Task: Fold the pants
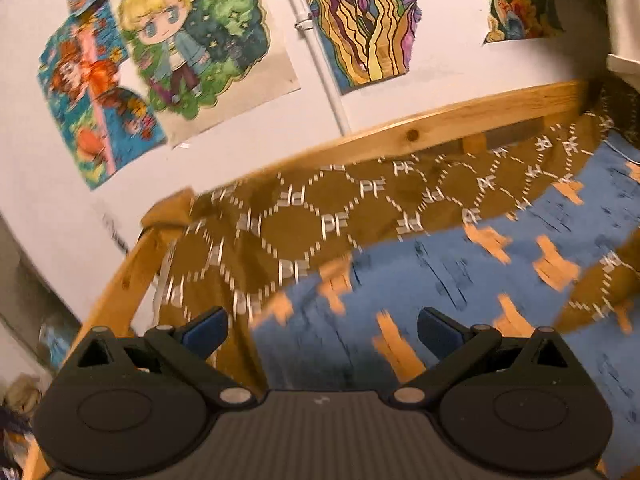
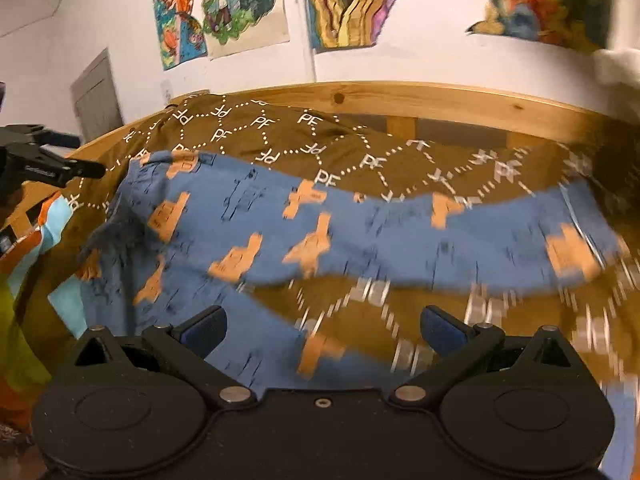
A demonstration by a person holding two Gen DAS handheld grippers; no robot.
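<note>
From the left wrist, the left gripper (image 1: 322, 330) hangs wide open and empty over the blue pants (image 1: 460, 280) spread on the brown PF-print blanket (image 1: 320, 216); it could pinch blanket along with pant fabric. From the right wrist, the right gripper (image 2: 322, 330) is equally agape, holding nothing, and the wooden bed rail (image 2: 400, 98) and blanket folds crowd the far edge, where blur hides the hems.

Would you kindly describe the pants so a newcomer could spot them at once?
Find the wooden bed frame under the wall drawings. On its brown "PF" bedspread lie the pants: the only blue fabric, dotted with orange shapes.
</note>
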